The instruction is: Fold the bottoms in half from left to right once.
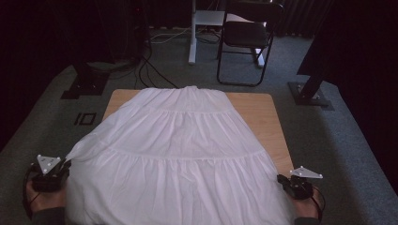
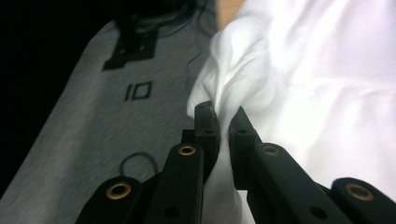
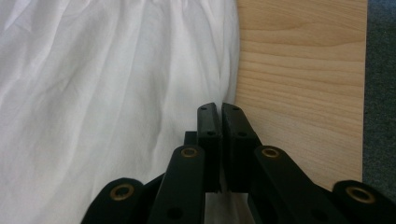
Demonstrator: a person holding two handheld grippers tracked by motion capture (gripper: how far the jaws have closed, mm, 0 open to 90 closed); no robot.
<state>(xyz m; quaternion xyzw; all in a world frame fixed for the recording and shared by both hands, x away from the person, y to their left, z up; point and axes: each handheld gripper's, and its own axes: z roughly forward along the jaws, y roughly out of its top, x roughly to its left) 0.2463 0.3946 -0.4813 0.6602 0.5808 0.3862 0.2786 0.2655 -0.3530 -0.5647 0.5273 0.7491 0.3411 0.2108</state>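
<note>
While the left tool (image 2: pixel 223 116) grips the white skirt's (image 1: pixel 183 154) gathered near-left hem, raised off the surface (image 1: pixel 260 117), the right tool (image 3: pixel 221 114) is clamped on the near-right hem at the surface's edge. Beyond, the skirt spreads flat to the far edge, bare wood along its right; grey carpet (image 1: pixel 328 136) lies open around.

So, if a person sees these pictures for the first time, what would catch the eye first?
First comes the white tiered skirt, spread wide over the wooden table and covering most of it, its waist at the far edge. Next come the two grippers at the near corners: the left gripper has its jaws shut on a bunched fold of the skirt's hem, and the right gripper pinches the hem beside the bare wood.
</note>
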